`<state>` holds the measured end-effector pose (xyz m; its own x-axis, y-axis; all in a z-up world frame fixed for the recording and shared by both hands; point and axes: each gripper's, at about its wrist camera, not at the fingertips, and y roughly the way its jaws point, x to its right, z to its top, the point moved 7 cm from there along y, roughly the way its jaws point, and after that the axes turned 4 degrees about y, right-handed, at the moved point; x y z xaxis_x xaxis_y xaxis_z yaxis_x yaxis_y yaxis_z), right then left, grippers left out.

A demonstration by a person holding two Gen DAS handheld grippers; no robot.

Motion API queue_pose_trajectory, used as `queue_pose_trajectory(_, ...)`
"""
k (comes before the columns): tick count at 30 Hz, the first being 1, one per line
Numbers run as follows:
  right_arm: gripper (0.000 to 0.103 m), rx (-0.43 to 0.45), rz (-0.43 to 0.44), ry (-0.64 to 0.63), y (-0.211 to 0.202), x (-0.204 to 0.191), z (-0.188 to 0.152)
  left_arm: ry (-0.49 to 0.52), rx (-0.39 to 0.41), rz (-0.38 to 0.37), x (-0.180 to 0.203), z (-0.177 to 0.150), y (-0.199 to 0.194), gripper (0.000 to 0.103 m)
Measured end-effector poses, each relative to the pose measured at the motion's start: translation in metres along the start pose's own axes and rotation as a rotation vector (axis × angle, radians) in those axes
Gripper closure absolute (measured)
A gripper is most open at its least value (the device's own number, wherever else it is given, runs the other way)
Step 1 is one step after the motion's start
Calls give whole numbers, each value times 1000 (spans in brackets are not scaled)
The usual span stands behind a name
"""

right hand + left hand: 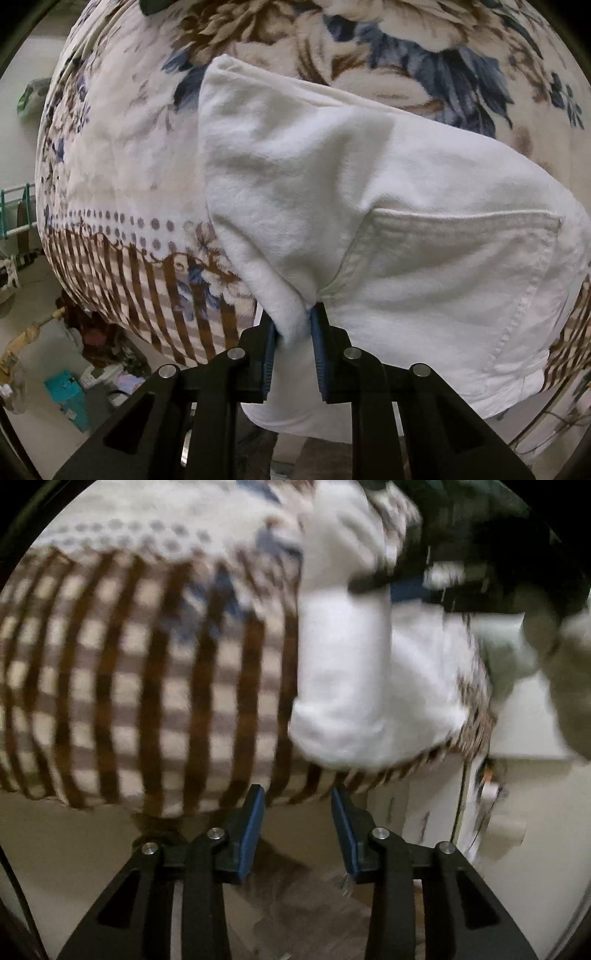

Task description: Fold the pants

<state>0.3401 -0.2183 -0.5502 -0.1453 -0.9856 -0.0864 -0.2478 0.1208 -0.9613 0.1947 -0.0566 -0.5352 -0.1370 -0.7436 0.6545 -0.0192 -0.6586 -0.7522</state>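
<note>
On a floral, striped blanket (122, 155), white pants (424, 258) lie bunched between the right hand-held gripper (293, 325)'s clamped pads; the left hand-held gripper (297, 794) hangs empty, partly open, just short of them.

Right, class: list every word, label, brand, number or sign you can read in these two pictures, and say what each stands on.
None can be read.
White pants: plain cloth, seams and a pocket only, no tag in view.
Floral blanket: flowers, dots and stripes, no lettering.
Teal box on the floor: any print is too small to read.
Left wrist view: blurred throughout, so nothing is legible there.
</note>
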Motion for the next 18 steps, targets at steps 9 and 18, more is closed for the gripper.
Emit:
queue_pose_trajectory(9, 19, 6, 149, -48, -12, -17, -11, -118, 128, -76, 4, 79, -19, 34)
queue_pose_trajectory(18, 19, 296, 125, 395, -65, 189, -21, -91, 133, -37, -18, 222, 17, 34)
